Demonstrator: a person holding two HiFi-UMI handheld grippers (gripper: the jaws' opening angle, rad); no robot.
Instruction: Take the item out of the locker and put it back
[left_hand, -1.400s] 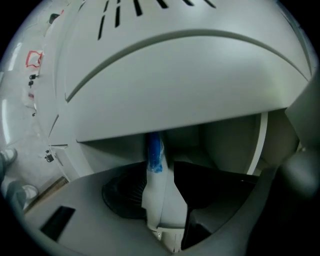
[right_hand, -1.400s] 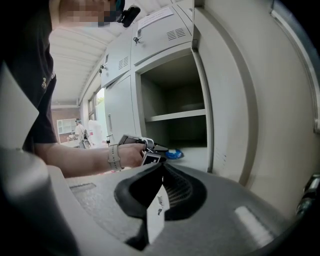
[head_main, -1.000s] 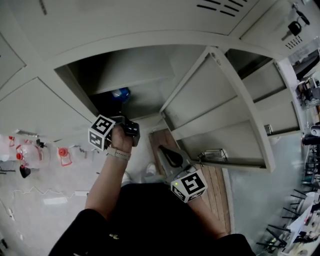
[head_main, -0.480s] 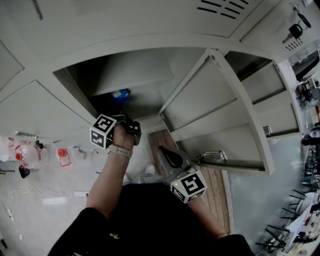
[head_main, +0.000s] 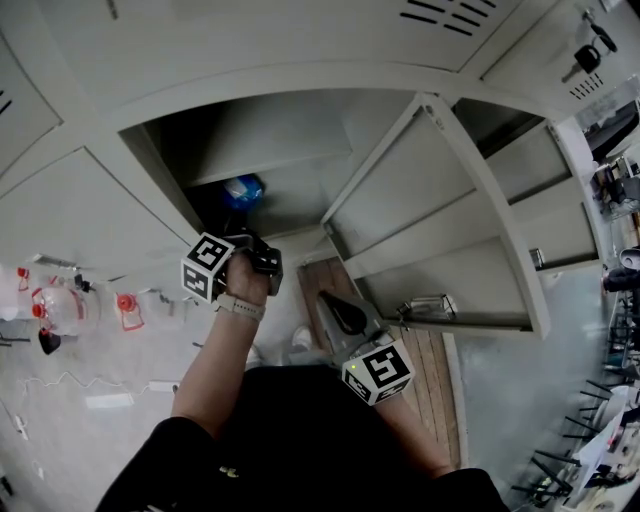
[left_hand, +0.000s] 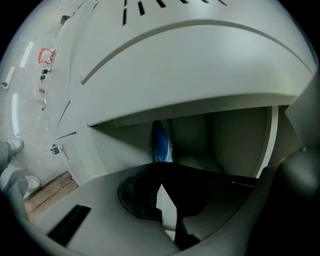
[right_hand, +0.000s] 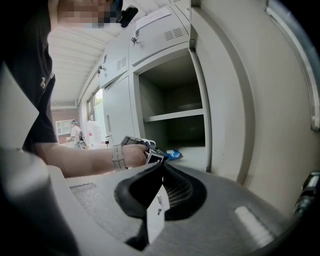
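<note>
Item (left_hand: 161, 145) sits ahead of left claw (left_hand: 161, 169), which just closed empty: reopen, reach deeper into locker (head_main: 280, 130). Right claw (right_hand: 161, 169) closed, empty.

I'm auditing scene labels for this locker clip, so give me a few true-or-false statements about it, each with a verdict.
1. The door of the pale grey metal locker stands open. True.
2. The left gripper holds the small blue item. False: the item lies inside the locker, and the gripper's jaws have just closed together with nothing between them.
3. The right gripper has its jaws together. True.
4. The right gripper is inside the locker. False: it is outside, low beside the open door.
</note>
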